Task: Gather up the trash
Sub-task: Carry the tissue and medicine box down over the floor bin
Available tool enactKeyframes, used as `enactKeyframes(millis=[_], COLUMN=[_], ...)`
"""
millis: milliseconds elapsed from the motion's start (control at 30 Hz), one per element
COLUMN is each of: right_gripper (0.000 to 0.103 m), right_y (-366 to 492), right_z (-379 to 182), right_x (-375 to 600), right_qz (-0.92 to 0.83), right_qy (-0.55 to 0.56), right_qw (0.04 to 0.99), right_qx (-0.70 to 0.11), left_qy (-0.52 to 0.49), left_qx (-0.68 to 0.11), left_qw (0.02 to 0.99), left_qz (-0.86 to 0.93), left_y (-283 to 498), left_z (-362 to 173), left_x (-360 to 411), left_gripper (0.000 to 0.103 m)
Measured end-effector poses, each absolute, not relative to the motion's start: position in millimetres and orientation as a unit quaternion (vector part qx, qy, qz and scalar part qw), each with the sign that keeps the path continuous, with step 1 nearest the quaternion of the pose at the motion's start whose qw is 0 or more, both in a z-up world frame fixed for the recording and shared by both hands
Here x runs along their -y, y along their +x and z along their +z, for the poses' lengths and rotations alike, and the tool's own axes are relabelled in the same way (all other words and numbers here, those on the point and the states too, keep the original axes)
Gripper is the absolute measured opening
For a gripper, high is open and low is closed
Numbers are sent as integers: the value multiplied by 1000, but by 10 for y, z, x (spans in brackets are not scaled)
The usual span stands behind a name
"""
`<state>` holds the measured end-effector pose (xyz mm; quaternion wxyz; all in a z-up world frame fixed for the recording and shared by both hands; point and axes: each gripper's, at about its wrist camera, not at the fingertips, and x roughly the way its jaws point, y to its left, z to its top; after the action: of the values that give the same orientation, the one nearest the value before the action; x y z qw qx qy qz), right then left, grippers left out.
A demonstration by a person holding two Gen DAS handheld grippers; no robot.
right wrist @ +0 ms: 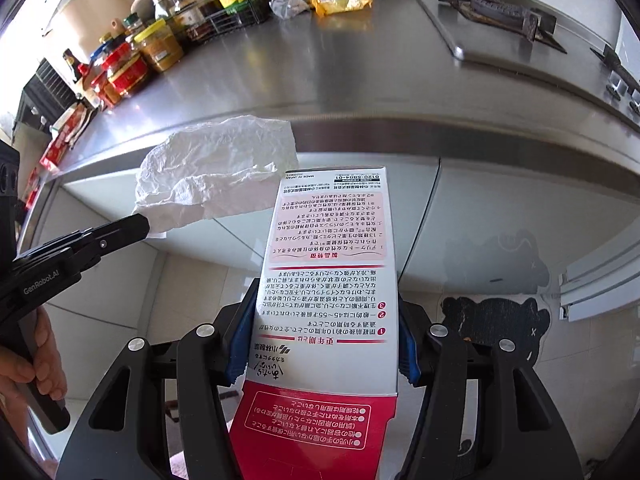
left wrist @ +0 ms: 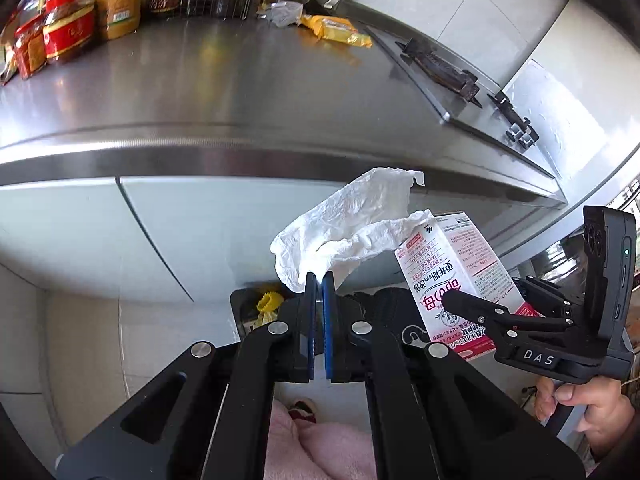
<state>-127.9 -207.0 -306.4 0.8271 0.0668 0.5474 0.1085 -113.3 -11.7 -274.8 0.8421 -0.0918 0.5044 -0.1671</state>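
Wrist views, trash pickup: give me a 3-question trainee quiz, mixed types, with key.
1. True or false: the left gripper is shut on the tissue.
2. Multiple choice: what does the right gripper hold? A) the yellow packet B) the box C) a jar
3. Fill in: the yellow packet and the crumpled wrapper lie on the ____, near the wire rack.

Key:
1. True; the pads pinch the tissue's lower end.
2. B; the box sits upright between the jaws.
3. counter.
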Motion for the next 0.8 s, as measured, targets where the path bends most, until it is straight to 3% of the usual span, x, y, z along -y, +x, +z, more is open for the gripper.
enactKeyframes(millis=[567, 800], right_gripper=[59, 59], right_y=[-918, -743], right_z=[-5105, -5732], right_x=[1940, 1791], right_qz=[100, 128], right_qy=[85, 39], right_qw=[764, 756], right_qx=[-631, -641], left_qy=[-108, -131], left_qx=[-613, -651], left_qw=[778, 742], left_qz=[-92, -98], left_y=[-831, -547], left_z=[-4861, -5490], left_x=[178, 235], left_gripper=[2, 2])
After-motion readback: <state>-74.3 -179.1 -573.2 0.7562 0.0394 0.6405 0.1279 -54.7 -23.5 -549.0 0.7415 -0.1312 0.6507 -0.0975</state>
